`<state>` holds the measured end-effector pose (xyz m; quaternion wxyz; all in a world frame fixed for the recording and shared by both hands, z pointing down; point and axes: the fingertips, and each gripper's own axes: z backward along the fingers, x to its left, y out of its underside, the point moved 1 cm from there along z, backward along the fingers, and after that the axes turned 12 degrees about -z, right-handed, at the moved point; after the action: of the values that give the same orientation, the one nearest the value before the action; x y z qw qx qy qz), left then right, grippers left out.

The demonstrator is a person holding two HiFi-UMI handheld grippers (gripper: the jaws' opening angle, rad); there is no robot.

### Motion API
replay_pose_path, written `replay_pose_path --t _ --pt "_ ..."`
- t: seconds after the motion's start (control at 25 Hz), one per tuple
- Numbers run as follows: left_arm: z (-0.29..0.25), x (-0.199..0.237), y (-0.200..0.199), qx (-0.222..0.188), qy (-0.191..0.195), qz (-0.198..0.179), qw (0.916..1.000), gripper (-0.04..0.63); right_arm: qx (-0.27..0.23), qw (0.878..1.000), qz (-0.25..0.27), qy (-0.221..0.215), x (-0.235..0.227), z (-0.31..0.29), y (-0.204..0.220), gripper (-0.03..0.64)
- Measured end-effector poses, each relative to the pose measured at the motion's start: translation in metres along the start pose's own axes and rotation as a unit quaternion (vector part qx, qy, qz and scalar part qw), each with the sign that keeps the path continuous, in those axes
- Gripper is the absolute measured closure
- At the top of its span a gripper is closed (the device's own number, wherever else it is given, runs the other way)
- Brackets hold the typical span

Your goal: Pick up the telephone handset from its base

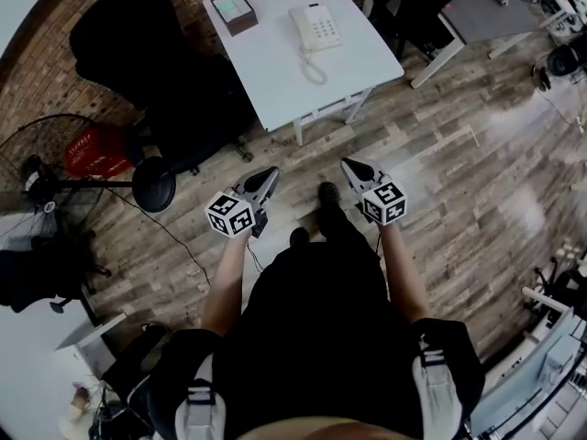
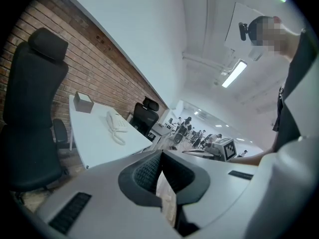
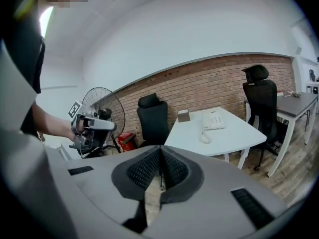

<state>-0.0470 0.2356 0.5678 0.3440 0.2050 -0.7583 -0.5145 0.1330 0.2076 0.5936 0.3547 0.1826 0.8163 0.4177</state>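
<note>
A white telephone (image 1: 315,27) sits on the white table (image 1: 275,71), its handset (image 1: 302,29) resting on the base's left side and a coiled cord (image 1: 314,67) looping toward the table's front. The telephone (image 2: 116,123) also shows in the left gripper view and, as the telephone (image 3: 214,120), in the right gripper view. Both grippers hang over the wooden floor, well short of the table. My left gripper (image 1: 269,176) has its jaws together with nothing between them. My right gripper (image 1: 351,166) is likewise shut and empty.
A small brown box (image 1: 234,10) stands on the table's far left corner. Black office chairs (image 1: 151,44) flank the table, with another chair (image 1: 413,3) on the right. A floor fan (image 1: 55,168) and a red crate (image 1: 96,149) stand at left. A second desk (image 1: 486,7) is at the back right.
</note>
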Motion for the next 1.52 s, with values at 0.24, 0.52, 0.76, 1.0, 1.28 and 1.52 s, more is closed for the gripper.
replay_pose_path --t 0.24,0.52,0.76,1.0,1.28,1.52 --pt "-0.023 -0.003 -0.004 0.018 0.006 -0.017 0.9997 0.575 0.031 0.999 0.006 -0.025 0.002 -0.018 0.011 0.62" --pt "-0.029 0.016 -0.006 0.027 -0.022 -0.004 0.9994 0.575 0.035 0.999 0.006 -0.035 -0.018 -0.029 -0.004 0.62" --pt "-0.047 0.015 -0.018 0.02 -0.03 -0.01 0.9993 0.575 0.026 0.999 -0.013 -0.042 -0.043 -0.029 -0.021 0.619" --pt "-0.064 0.014 -0.034 0.02 -0.036 -0.035 0.9985 0.575 0.032 0.998 -0.003 -0.05 -0.059 -0.04 -0.038 0.62" --pt "-0.074 0.027 -0.046 0.009 -0.077 -0.034 0.9964 0.575 0.048 0.996 0.031 -0.069 -0.078 -0.056 -0.054 0.62" --pt "-0.069 0.037 -0.054 0.0 -0.115 -0.033 0.9928 0.575 0.074 0.993 0.047 -0.082 -0.094 -0.075 -0.056 0.62"
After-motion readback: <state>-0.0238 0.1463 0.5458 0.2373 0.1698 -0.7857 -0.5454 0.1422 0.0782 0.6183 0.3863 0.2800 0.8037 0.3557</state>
